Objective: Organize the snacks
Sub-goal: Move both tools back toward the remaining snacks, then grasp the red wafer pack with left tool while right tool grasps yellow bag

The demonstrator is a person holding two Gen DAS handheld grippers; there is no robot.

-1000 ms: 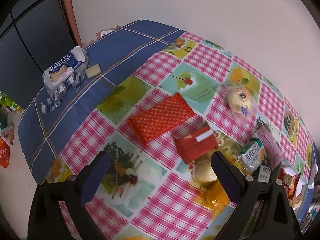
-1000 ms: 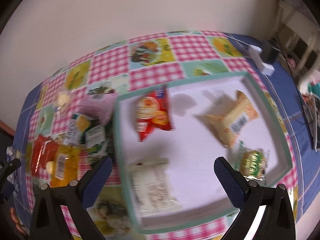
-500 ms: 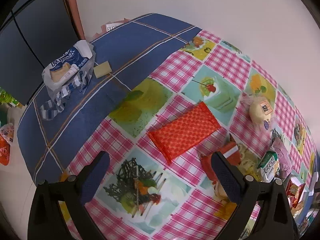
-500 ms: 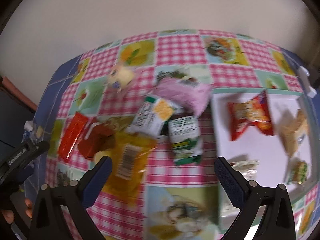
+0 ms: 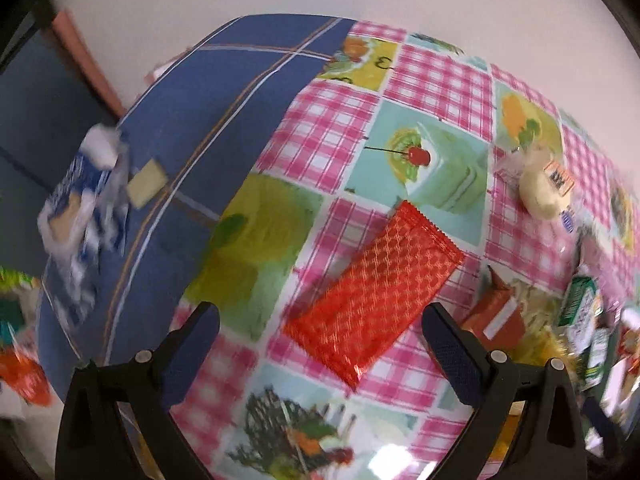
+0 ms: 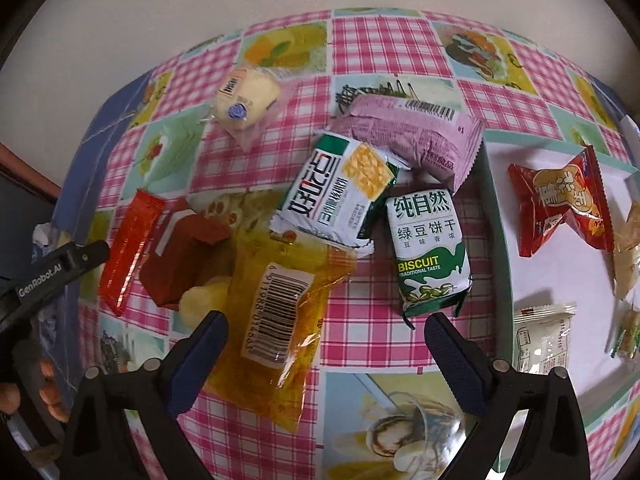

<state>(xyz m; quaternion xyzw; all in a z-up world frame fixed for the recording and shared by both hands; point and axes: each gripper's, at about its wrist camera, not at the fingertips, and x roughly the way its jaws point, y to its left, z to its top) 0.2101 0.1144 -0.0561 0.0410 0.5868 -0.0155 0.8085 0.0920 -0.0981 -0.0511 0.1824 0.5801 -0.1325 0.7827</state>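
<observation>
Right wrist view has swung off the white tray (image 6: 500, 216) since a second ago and now looks down on the snack pile left of it; the right gripper (image 6: 326, 354) hangs wide open and empty over a crinkly yellow see-through pouch (image 6: 280, 312), with a glossy green biscuit pack (image 6: 430, 252) between pouch and tray. Left gripper (image 5: 320, 350) has closed in on the flat red foil packet (image 5: 372, 292) with its diamond emboss, fingers spread wide, nothing held.

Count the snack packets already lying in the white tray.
4 visible: a red packet at the far end, a beige packet at the right edge, a white packet near, a green-striped one beside it. Others may be out of frame.
</observation>
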